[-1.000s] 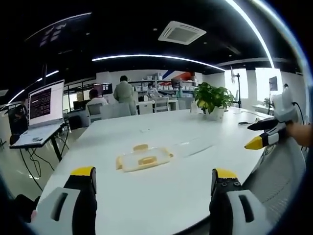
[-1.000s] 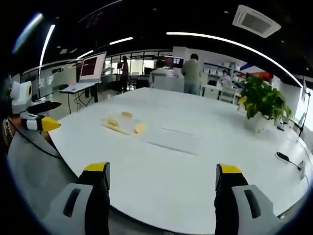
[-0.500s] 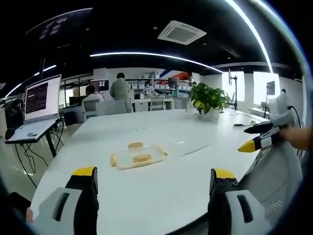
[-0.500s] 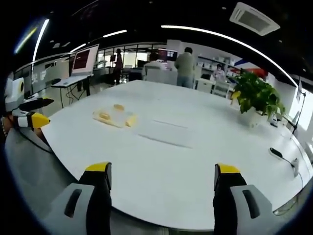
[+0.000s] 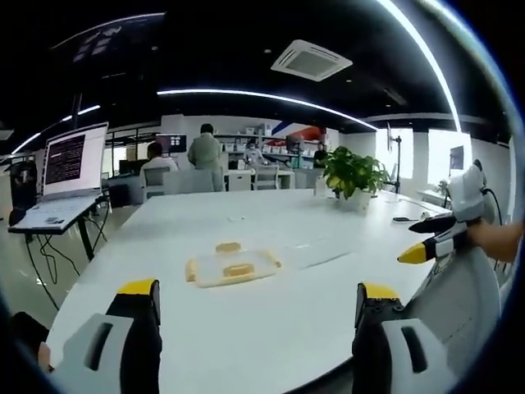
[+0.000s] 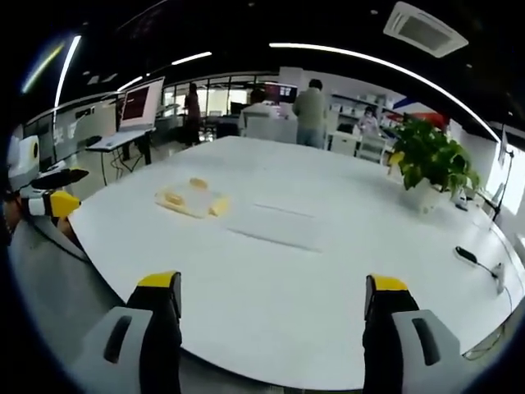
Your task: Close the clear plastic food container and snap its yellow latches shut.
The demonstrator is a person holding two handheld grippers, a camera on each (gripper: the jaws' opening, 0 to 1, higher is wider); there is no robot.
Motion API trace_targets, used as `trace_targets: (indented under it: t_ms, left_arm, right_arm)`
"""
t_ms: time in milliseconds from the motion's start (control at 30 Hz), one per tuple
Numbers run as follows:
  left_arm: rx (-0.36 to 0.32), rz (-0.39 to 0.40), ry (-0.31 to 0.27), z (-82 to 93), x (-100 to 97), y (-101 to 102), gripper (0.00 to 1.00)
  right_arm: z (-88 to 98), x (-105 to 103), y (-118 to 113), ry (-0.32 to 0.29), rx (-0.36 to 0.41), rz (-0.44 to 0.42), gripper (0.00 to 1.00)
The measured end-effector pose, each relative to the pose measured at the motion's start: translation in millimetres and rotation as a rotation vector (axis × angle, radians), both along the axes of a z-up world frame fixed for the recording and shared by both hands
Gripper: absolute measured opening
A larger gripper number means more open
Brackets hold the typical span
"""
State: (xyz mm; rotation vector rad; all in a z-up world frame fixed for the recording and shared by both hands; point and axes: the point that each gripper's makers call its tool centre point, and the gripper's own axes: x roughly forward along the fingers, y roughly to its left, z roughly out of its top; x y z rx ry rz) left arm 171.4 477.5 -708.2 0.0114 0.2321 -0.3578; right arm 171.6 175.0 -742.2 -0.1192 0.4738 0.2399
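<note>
A clear plastic food container [image 5: 232,267] with yellow latches lies flat on the large white table [image 5: 246,320], well beyond my left gripper [image 5: 258,297], whose jaws stand wide open and hold nothing. In the right gripper view the same container [image 6: 194,200] sits at the table's left side, far ahead of my right gripper [image 6: 273,289], which is open too. The right gripper [image 5: 426,246] enters the left gripper view from the right, held by a hand. The left gripper [image 6: 49,202] appears at the left of the right gripper view.
A potted plant [image 6: 431,168] stands at the far end of the table, with a small dark device [image 6: 469,258] near the right edge. A laptop on a stand [image 5: 67,176] is off to the left. People stand and sit at desks [image 5: 205,156] in the background.
Both cameras shifted slightly; the container and the grippers' jaws have not changed.
</note>
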Motion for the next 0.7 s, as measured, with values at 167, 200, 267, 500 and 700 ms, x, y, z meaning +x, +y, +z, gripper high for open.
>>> trace_targets:
  t_ms: [167, 200, 267, 500, 700]
  left_arm:
    - [-0.122, 0.007, -0.025, 19.4, -0.3, 0, 0.98]
    - [-0.135, 0.012, -0.015, 19.3, 0.4, 1, 0.99]
    - [-0.13, -0.015, 0.044, 11.2, -2.0, -4, 0.99]
    - [-0.079, -0.052, 0.074, 11.8, -3.1, -8, 0.99]
    - [0.0, -0.067, 0.039, 22.9, 18.9, 4, 0.99]
  right_arm:
    - [2.6, 7, -4, 0.0, 0.123, -0.014, 0.99]
    - [2.1, 8, -6, 0.002, 0.121, -0.013, 0.99]
    - [2.9, 8, -6, -0.002, 0.124, -0.01, 0.98]
    - [2.3, 15, -8, 0.0, 0.082, 0.033, 0.98]
    - [3.1, 21, -15, 0.004, 0.066, 0.035, 0.96]
